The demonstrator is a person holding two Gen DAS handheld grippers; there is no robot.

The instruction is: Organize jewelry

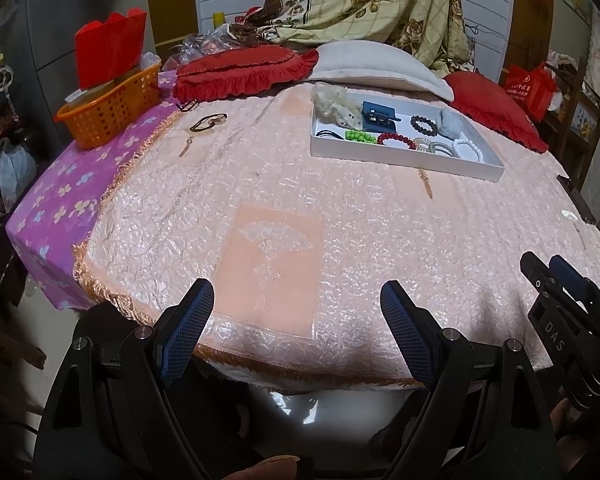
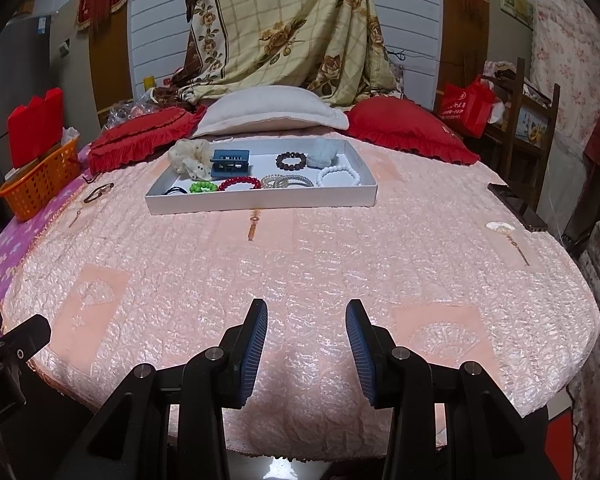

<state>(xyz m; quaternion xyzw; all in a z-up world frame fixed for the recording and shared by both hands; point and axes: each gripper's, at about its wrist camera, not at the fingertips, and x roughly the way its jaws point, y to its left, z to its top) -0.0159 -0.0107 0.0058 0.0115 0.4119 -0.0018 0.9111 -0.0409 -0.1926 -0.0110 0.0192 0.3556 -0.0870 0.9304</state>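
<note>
A white tray (image 1: 404, 162) (image 2: 260, 202) lies at the far side of the pink bedspread. In it are a cream scrunchie (image 2: 190, 154), a blue hair clip (image 2: 230, 160), a dark bead bracelet (image 2: 291, 160), a white bead bracelet (image 2: 338, 176), a red bead bracelet (image 2: 240, 183) and a green bead bracelet (image 2: 203, 187). A brown hair tie (image 1: 206, 122) (image 2: 98, 193) lies loose on the bedspread, left of the tray. My left gripper (image 1: 298, 320) stands wide open over the near edge, holding nothing. My right gripper (image 2: 307, 336) is partly open and holds nothing.
An orange basket (image 1: 108, 110) with a red box stands at the far left. Red cushions (image 1: 244, 70), a white pillow (image 2: 272, 110) and a floral blanket line the headboard. A dark flat object (image 2: 518, 208) lies at the right bed edge, beside a wooden rack with a red bag (image 2: 466, 106).
</note>
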